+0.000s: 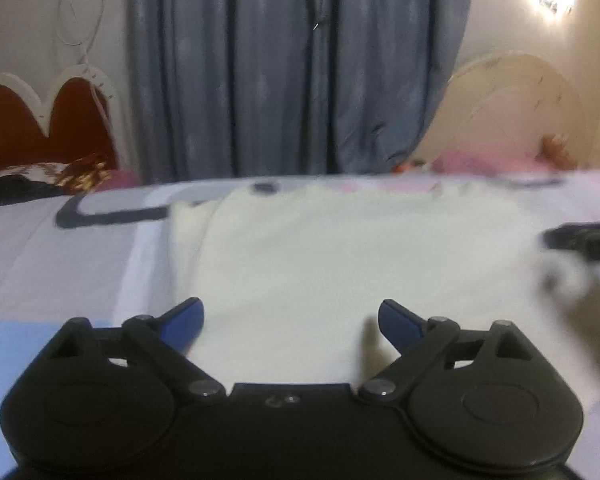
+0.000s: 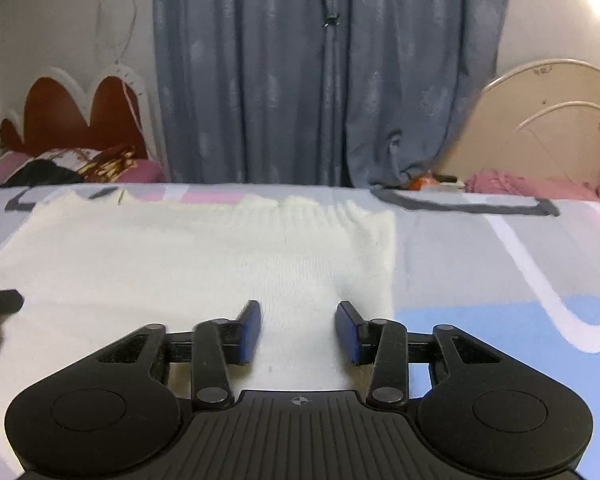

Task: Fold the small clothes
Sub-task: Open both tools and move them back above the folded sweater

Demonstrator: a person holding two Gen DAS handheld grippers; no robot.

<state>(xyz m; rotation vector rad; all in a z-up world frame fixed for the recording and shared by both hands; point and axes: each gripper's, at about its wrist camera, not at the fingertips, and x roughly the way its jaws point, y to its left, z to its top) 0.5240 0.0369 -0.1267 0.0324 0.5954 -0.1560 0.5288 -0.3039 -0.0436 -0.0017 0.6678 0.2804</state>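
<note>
A cream knitted garment (image 1: 320, 256) lies flat on the patterned bed sheet (image 1: 40, 264); it also shows in the right wrist view (image 2: 188, 256). My left gripper (image 1: 291, 316) is wide open and empty, low over the garment's near edge. My right gripper (image 2: 298, 330) is open and empty over the garment's near right part, close to its right edge. The right gripper appears blurred at the right edge of the left wrist view (image 1: 584, 240). The left gripper's finger tip shows at the left edge of the right wrist view (image 2: 0, 304).
The bed sheet (image 2: 500, 272) has grey, pink, blue and white shapes. Blue-grey curtains (image 2: 328, 72) hang behind the bed. A red and white headboard (image 2: 80, 120) with pillows stands at back left, a cream headboard (image 2: 548, 120) at back right.
</note>
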